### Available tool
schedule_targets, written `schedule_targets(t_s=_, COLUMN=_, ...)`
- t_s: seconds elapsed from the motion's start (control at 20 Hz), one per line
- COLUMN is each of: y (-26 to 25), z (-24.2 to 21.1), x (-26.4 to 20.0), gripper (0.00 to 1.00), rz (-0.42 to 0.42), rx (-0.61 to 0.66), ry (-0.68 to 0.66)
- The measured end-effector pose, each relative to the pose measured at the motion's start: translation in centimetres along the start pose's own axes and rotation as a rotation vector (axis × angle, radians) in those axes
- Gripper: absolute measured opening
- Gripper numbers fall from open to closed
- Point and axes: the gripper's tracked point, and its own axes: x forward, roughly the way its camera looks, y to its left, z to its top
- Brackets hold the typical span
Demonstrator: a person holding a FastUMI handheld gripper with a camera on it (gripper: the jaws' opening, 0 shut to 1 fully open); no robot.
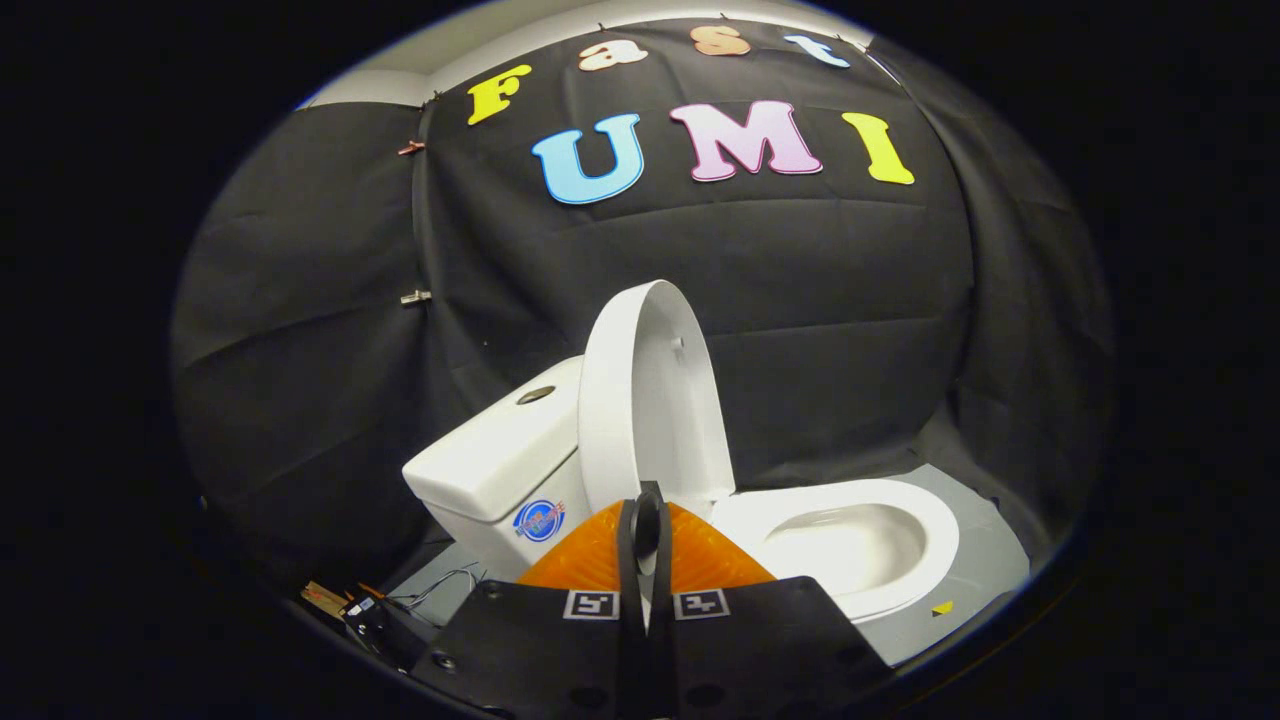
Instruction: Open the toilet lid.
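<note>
While the tongs sit clenched on nothing at lower centre, the lid stands upright just beyond them.
Judging by this, the opening looks nearly done: the lid leans near the tank at centre left, the bowl lies exposed at lower right. A good finish is a gentle nudge back until it rests, then backing away without snagging its edge.
</note>
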Motion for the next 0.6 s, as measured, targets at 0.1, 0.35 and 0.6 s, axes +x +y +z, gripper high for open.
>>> schedule_targets(t_s=0.1, y=0.9, z=-0.4, x=0.2, gripper=0.05, rz=0.011, rx=-0.010, ry=0.003)
schedule_targets(t_s=0.35, y=2.0, z=-0.7, x=1.0, gripper=0.05, rz=0.027, rx=0.001, ry=0.005)
schedule_targets(t_s=0.6, y=2.9, z=-1.0, x=1.2, gripper=0.05, rz=0.030, rx=-0.013, ry=0.006)
